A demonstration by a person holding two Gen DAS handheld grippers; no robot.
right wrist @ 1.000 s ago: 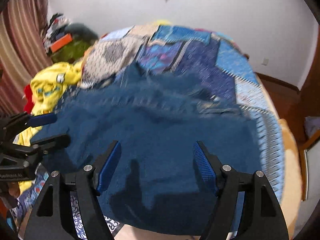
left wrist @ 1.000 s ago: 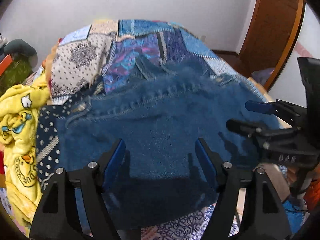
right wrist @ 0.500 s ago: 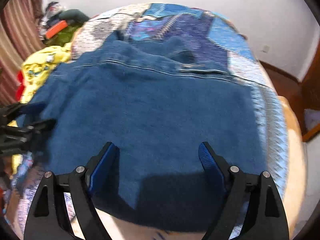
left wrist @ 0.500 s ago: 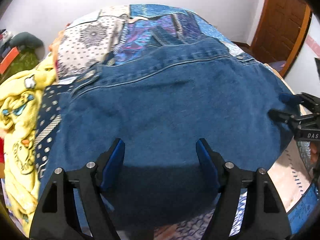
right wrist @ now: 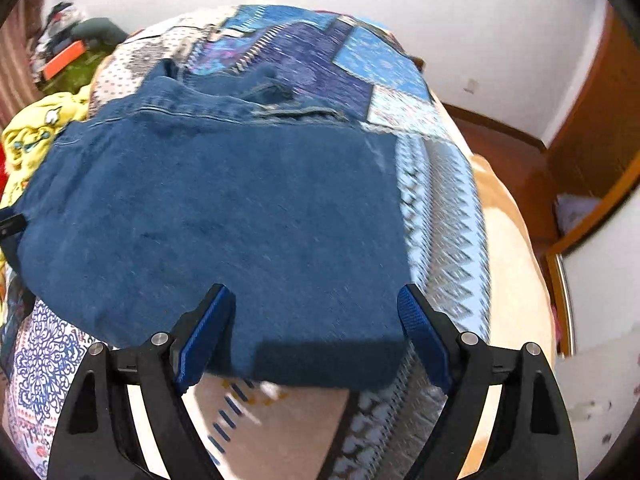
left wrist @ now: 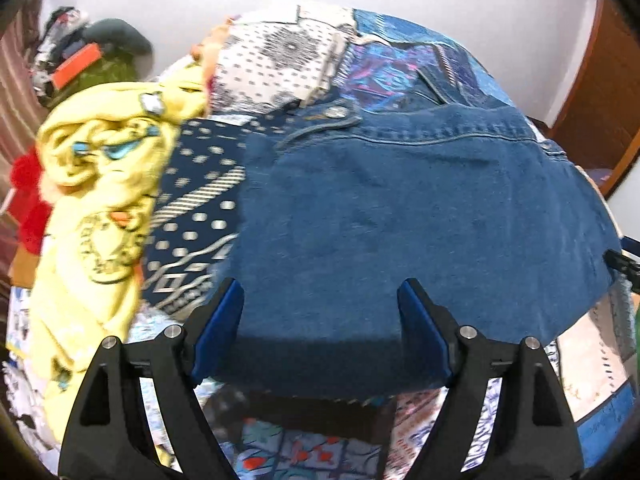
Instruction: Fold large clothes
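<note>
A blue denim garment lies folded flat on the patchwork bedspread, its waistband and metal button toward the far side. My left gripper hovers over the denim's near edge. Its jaws are opening, the fold lies below and between them, and the pads do not press on it. My right gripper stands open over the near right corner of the denim, also without pinching it. Each gripper shows only as a sliver at the other view's edge: the right gripper, the left gripper.
A crumpled yellow printed garment lies left of the denim beside something red. A pile of things sits at the far left by the wall. The bed's right edge drops toward a wooden door.
The denim, rumpled a second ago, now lies flat. Both grippers came closer over its near edge with wider jaws. The left view swung left, and each gripper slid to the other view's edge.
</note>
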